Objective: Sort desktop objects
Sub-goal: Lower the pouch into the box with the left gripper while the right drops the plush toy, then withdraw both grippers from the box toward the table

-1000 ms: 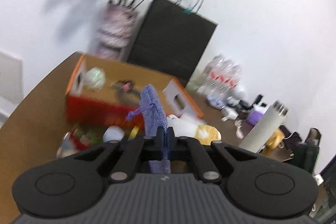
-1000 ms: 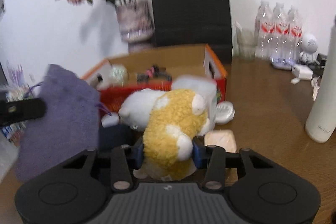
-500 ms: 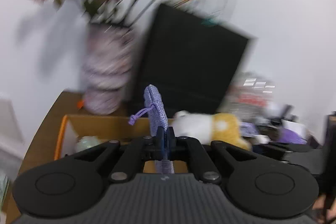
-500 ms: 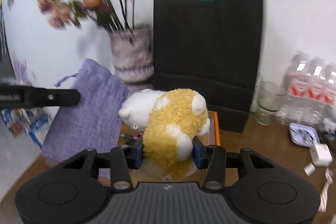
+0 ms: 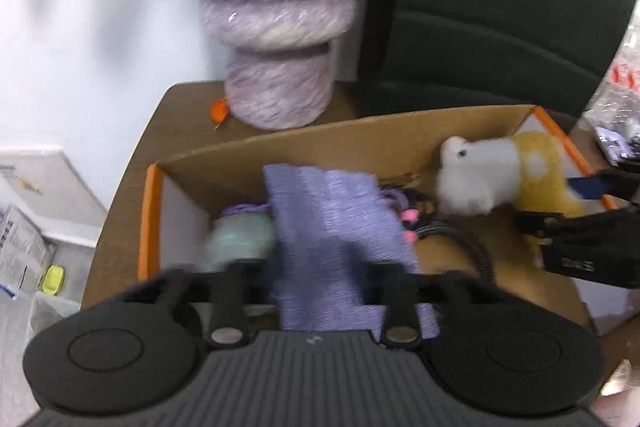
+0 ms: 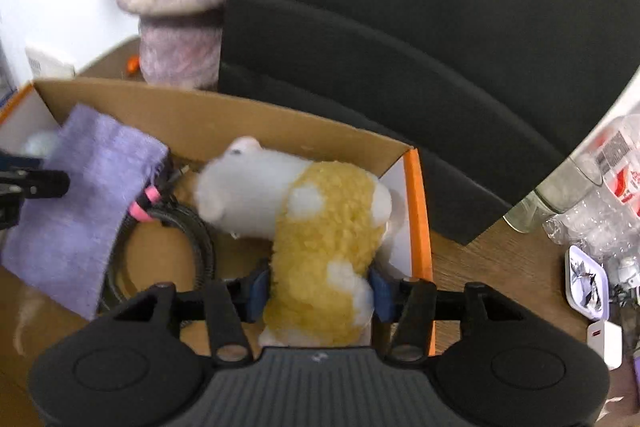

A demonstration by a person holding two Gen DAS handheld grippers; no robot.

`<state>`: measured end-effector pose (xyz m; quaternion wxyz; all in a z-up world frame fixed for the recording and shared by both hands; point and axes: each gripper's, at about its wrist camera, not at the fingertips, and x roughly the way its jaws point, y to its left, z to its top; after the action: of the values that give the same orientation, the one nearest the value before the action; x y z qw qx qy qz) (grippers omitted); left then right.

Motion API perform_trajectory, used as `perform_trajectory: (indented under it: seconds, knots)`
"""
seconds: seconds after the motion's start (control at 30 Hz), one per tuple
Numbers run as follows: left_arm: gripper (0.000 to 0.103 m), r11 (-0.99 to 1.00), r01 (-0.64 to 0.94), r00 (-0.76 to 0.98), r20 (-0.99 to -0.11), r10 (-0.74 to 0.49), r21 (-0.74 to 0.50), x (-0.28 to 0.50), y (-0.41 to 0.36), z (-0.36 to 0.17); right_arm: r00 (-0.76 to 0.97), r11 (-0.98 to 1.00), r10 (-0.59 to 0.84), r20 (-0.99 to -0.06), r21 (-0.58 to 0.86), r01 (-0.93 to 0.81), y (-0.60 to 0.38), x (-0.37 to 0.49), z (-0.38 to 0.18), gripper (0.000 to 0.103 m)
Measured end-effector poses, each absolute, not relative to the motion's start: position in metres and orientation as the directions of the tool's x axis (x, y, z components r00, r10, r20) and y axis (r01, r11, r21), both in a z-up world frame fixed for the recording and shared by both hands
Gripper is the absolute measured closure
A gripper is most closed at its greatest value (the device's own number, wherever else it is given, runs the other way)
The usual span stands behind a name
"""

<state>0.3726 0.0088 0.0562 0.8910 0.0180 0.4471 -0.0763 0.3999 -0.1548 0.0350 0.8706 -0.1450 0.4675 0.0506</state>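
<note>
Left wrist view: the left tongs [image 5: 316, 283] point down into the cardboard box [image 5: 360, 143].
Left tongs: the jaws have just been opening and now stand apart. The purple pouch [image 5: 336, 227] is between them, but they do not press on it.
Purple pouch: it is blurry, hangs over the left half of the box and covers part of a pale green ball [image 5: 240, 239].
Right tongs: the right tongs [image 6: 318, 291] have just been opening a little too. The blue pads [image 6: 258, 289] are right at both sides of the plush toy [image 6: 320, 223] and look like they press on it.
Plush toy: white and yellow, fluffy. Its head points left and its body is over the right end of the box, next to the orange edge.
Inside the box: a black coiled cable [image 6: 188, 227] with a pink tie [image 6: 142, 205] lies on the bottom, between the pouch and the toy.
Box: brown inside, orange on the outside, and it sits on the brown bench [image 5: 120, 203].
Behind the box: a purple and white vase [image 5: 280, 27] stands on the bench, with a small orange thing [image 5: 219, 110] beside its foot. A black paper bag [image 6: 420, 27] stands just beside the vase.
Right side of the bench: clear water bottles [image 6: 608, 163] and a small tray [image 6: 586, 281] are near the box.
</note>
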Motion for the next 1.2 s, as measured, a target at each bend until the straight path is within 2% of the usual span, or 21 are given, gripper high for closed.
perform_trajectory:
  seconds: [0.03,0.17,0.2,0.37,0.47,0.7,0.8,0.87,1.1,1.2]
  knots:
    - [0.035,0.987,0.159,0.602,-0.788,-0.127,-0.037,0.371,0.008,0.063,0.560,0.953,-0.042,-0.827,-0.201,-0.226,-0.156,0.400,0.039,0.051]
    - [0.023,0.984,0.176,0.651,-0.752,-0.106,0.013,0.357,0.001,0.092,0.598,0.953,-0.015,-0.801,-0.193,-0.234,-0.161,0.392,0.067,0.033]
    - [0.019,0.985,0.175,0.656,-0.746,-0.113,0.004,0.355,0.001,0.097,0.594,0.952,0.005,-0.805,-0.179,-0.250,-0.162,0.387,0.073,0.031]
    - [0.018,0.989,0.146,0.617,-0.779,-0.107,-0.020,0.340,0.006,0.101,0.537,0.952,0.067,-0.841,-0.106,-0.286,-0.167,0.373,0.082,0.031]
    - [0.016,0.990,0.134,0.601,-0.791,-0.113,-0.039,0.318,0.009,0.095,0.492,0.967,0.102,-0.865,-0.029,-0.253,-0.175,0.363,0.077,0.022]
    - [0.015,0.992,0.130,0.581,-0.810,-0.085,-0.011,0.272,0.016,0.064,0.415,0.974,0.121,-0.902,0.027,-0.225,-0.177,0.322,0.046,0.023]
    - [0.012,0.985,0.163,0.612,-0.789,-0.055,0.057,0.264,0.010,0.060,0.439,0.979,0.102,-0.893,0.013,-0.201,-0.179,0.307,0.044,0.021]
    - [0.010,0.985,0.164,0.594,-0.803,-0.049,0.061,0.262,0.006,0.061,0.439,0.982,0.113,-0.891,0.034,-0.184,-0.181,0.300,0.047,0.021]
    - [0.005,0.988,0.149,0.643,-0.763,-0.072,0.033,0.249,0.011,0.096,0.485,0.983,0.103,-0.869,0.014,-0.183,-0.180,0.285,0.069,0.020]
    - [0.000,0.997,0.068,0.682,-0.731,-0.015,0.042,0.236,0.015,0.118,0.537,0.980,0.140,-0.832,0.038,-0.195,-0.180,0.270,0.093,0.020]
